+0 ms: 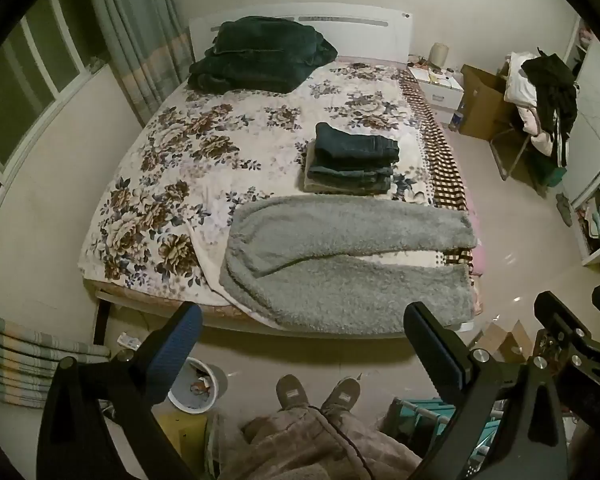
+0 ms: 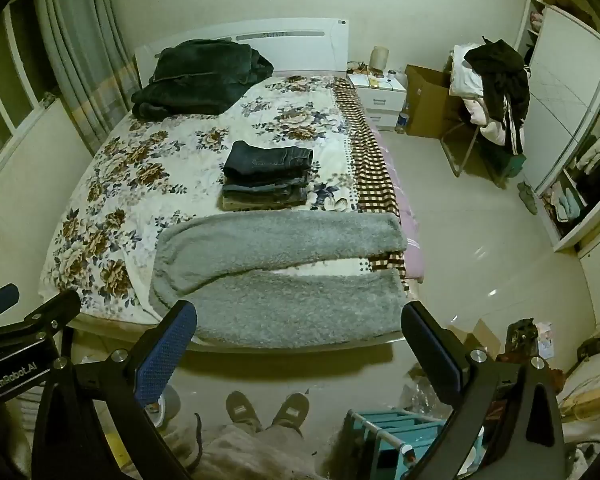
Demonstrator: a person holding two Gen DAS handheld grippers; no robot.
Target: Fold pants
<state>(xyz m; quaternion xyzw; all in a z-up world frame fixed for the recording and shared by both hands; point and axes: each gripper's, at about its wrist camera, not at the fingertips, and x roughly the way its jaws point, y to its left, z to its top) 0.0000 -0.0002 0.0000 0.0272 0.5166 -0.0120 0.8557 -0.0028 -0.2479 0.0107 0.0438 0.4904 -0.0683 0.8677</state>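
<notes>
- Grey fleece pants (image 1: 340,276) lay flat along the bed's near edge, long axis left-right: waist left, the two legs spread apart toward the right (cuffs at the bed's right side).
- Pants sat ahead of and below both grippers; neither touched them.
- Left gripper (image 1: 300,344) nearer the waist, right gripper (image 2: 300,344) nearer the cuffs.
- Both jaws wide apart, empty.
- Folded jeans stack (image 1: 352,160) just beyond, on the floral bedspread (image 1: 172,168).

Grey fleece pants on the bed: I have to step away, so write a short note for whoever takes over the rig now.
Left claw: open, empty, above the floor short of the bed.
Right claw: open, empty, likewise.
Grey fleece pants: spread flat across the near end of the bed, legs apart.
Done: stack of folded pants behind them.
Left: fold the grey pair, probably add it to the stack.
</notes>
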